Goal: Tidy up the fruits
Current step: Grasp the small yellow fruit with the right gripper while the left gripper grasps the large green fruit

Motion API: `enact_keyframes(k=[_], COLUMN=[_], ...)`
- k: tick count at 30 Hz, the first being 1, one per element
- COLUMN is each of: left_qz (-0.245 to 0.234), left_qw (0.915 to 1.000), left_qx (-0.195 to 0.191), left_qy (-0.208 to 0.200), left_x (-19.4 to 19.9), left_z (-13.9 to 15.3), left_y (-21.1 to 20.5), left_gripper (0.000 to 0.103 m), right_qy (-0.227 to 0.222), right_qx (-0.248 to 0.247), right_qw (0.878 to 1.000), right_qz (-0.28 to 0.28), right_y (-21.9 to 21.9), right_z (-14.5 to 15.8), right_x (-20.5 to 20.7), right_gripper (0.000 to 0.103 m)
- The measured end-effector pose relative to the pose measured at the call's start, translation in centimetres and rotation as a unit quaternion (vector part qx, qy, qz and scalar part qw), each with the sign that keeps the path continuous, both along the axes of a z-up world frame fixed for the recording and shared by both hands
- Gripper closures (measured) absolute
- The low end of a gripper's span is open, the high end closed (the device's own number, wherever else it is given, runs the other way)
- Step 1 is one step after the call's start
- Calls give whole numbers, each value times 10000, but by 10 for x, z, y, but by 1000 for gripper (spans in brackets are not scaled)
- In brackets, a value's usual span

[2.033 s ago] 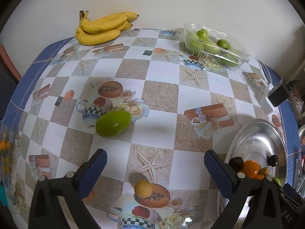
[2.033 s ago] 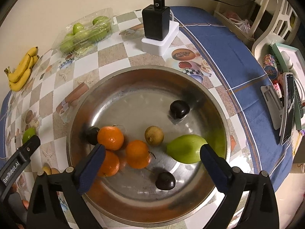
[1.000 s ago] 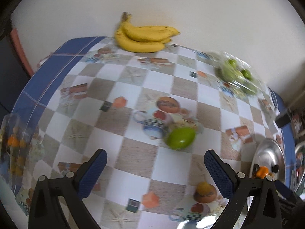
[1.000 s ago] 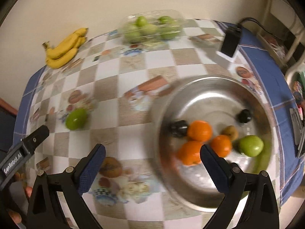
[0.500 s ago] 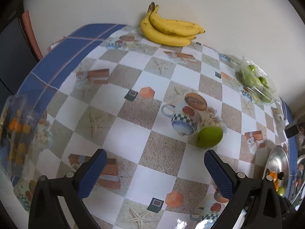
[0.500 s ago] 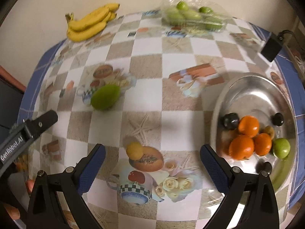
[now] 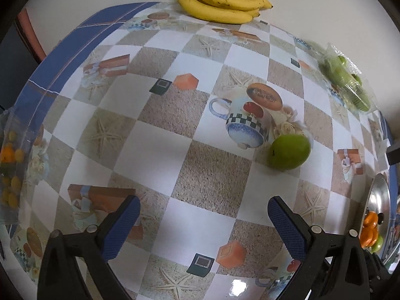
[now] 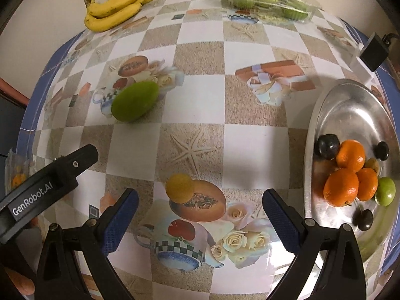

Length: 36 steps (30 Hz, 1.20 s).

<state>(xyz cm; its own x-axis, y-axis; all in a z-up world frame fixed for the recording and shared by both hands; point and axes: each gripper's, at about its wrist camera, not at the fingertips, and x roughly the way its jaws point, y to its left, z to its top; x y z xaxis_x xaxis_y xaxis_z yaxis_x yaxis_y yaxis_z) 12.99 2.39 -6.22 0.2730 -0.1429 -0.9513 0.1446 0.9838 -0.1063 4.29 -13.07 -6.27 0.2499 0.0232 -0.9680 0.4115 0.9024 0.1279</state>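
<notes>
— Two fruits were left loose on the tablecloth [image 8: 200, 60]: a green mango [image 8: 135, 100] and a small yellow fruit [image 8: 179, 188]. What had been changed in the last two seconds?

— The right gripper [image 8: 200, 215] had been swung off the steel bowl [image 8: 350, 95], over which it had been held two seconds earlier. Its jaws were spread wide and nothing was gripped. The bowl was now seen to its right, still loaded with oranges [image 8: 341, 191], dark plums [image 8: 328, 146] and a green fruit [image 8: 386, 191].

— And where were the loose fruits placed relative to that claw?

— The yellow fruit was found just ahead of the fingertips, slightly left of centre. The mango lay farther ahead and to the left.

— Was the left gripper [image 7: 202, 225] altered too?

— It had been turned leftward; its jaws were likewise wide and empty. The mango [image 7: 289, 152] was seen ahead and to its right, the bananas [image 7: 220, 5] far ahead, and a bag of small fruit [image 7: 10, 165] at its far left.

— What was meant by that for the task?

— A drop into the bowl was judged finished, and the yellow fruit appeared lined up as the next pick.
</notes>
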Motion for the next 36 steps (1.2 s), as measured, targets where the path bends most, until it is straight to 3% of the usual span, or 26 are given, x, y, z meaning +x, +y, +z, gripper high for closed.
enact_keyframes(k=[14, 18, 24, 30, 36], left_qz=[-37, -35, -47, -29, -77], left_qw=[10000, 10000, 10000, 9999, 9999], left_qx=[-21, -28, -46, -107, -90], left_qy=[-1, -1, -10, 3, -15], left_x=[2, 3, 2, 4, 4], left_z=[0, 0, 1, 1, 1], left_y=[-3, -3, -4, -5, -7], left_gripper=[0, 0, 0, 0, 0], right_qy=[-65, -162, -244, -251, -226], right_qx=[73, 204, 355, 404, 405], right_qw=[9999, 9996, 9990, 9987, 9987], right_qz=[66, 94, 129, 185, 189], right_y=[2, 0, -1, -1, 0], right_z=[-13, -11, -6, -3, -5], right_x=[4, 4, 7, 11, 12], right_gripper=[6, 33, 51, 67, 72])
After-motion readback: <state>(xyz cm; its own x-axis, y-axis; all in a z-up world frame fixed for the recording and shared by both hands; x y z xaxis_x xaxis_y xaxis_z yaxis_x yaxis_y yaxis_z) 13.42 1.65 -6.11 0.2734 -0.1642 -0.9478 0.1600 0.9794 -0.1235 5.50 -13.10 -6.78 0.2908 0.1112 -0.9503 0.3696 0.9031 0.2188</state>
